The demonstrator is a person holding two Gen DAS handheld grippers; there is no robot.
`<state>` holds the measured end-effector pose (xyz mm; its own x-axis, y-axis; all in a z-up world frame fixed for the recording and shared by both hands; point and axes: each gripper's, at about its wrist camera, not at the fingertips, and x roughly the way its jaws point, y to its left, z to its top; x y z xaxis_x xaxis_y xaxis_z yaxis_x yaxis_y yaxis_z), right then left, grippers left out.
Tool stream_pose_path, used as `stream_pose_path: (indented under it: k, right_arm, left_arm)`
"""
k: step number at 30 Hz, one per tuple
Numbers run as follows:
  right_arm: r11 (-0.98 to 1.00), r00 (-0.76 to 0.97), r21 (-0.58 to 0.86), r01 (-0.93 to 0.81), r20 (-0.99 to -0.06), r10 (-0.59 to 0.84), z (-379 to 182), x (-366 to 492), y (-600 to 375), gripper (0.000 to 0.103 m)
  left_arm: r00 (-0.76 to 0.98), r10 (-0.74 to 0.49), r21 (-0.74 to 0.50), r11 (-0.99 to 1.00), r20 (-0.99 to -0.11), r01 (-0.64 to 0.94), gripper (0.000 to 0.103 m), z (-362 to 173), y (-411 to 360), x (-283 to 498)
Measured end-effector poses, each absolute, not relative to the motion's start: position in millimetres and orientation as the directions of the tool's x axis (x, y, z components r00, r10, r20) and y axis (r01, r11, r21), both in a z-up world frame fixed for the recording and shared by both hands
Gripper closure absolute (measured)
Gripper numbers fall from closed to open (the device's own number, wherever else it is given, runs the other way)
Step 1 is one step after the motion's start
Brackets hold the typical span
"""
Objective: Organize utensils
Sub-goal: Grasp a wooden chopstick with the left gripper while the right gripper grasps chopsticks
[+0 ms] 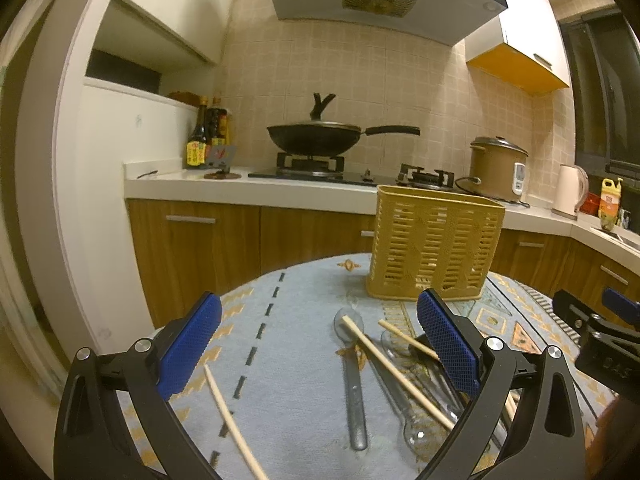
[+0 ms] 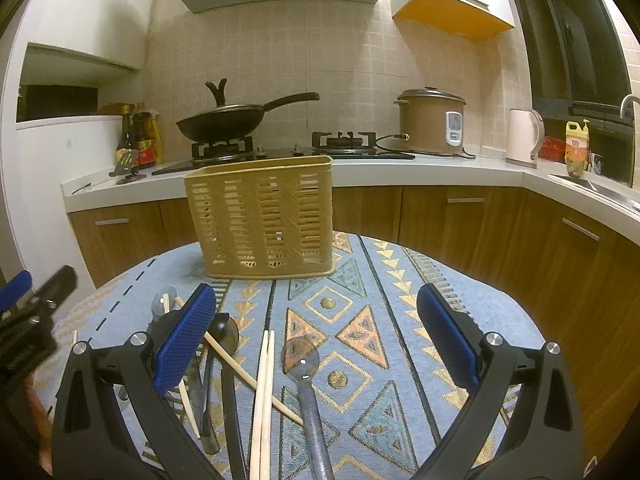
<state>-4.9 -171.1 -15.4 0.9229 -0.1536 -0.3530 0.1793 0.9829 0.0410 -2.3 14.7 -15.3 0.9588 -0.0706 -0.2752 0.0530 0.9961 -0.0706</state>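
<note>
A round table (image 2: 472, 300) with a blue patterned cloth holds a yellow slotted basket (image 2: 262, 216) that stands upright near the far edge. It looks empty from here, but its inside is mostly hidden.

The utensils lie loose on the cloth between the basket and the near edge. In the right wrist view, a pair of chopsticks (image 2: 265, 400) lies side by side, pointing away from the near edge. A metal spoon (image 2: 304, 376) lies just to the right of them. A black spoon (image 2: 228, 344) lies to their left, and one single chopstick (image 2: 240, 372) crosses over the pile at a slant. More spoons lie under it, partly hidden by the gripper's finger.

In the left wrist view, a grey spoon (image 1: 354, 376) lies with its bowl toward the basket, and a chopstick rests across that bowl. Clear spoons (image 1: 416, 400) lie beside it, tangled with the sticks. One lone chopstick (image 1: 232, 420) lies apart, nearer the left edge.

The left gripper (image 1: 318, 344) has its jaws wide open and holds nothing. The right gripper (image 2: 316, 344) is the same, jaws wide open and bare. Both hang just above the pile.

Behind the table is a kitchen counter with a black wok (image 2: 222, 124) on the stove, a brown rice cooker (image 2: 432, 124), a pale kettle (image 2: 524, 138) and sauce bottles (image 1: 208, 132).
</note>
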Motion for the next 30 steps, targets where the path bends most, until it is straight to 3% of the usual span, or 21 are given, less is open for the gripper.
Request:
stream_pose_path:
  k: [9, 14, 17, 22, 28, 30]
  right_arm:
    - [0.989, 0.909, -0.022, 0.145, -0.391, -0.142, -13, 3, -155, 0.008]
    - [0.995, 0.883, -0.064, 0.08, -0.459, -0.1, -3, 14, -150, 0.01]
    - [0.997, 0.843, -0.075, -0.019, -0.538, -0.024, 1, 31, -145, 0.019]
    - [0.983, 0.72, -0.006, -0.186, -0.682, 0.132, -3, 67, -139, 0.044]
    - [0.923, 0.528, 0.069, -0.379, -0.803, 0.277, -10, 117, -116, 0.055]
    - [0.902, 0.471, 0.09, -0.423, -0.828, 0.303, -14, 131, -106, 0.065]
  left_arm:
    - [0.913, -0.087, -0.151, 0.988, -0.398, 0.028, 0.009, -1, 70, 11]
    - [0.823, -0.102, -0.126, 0.991, -0.559, 0.038, 0.018, -4, 88, 33]
    - [0.717, -0.159, -0.147, 0.986, -0.679, 0.08, 0.03, -20, 95, 47]
    - [0.611, -0.205, -0.16, 0.979, -0.765, 0.128, 0.049, -46, 88, 58]
    - [0.525, -0.215, -0.174, 0.977, -0.823, 0.126, 0.056, -67, 84, 76]
    - [0.501, -0.243, -0.213, 0.97, -0.83, 0.117, 0.061, -71, 89, 82]
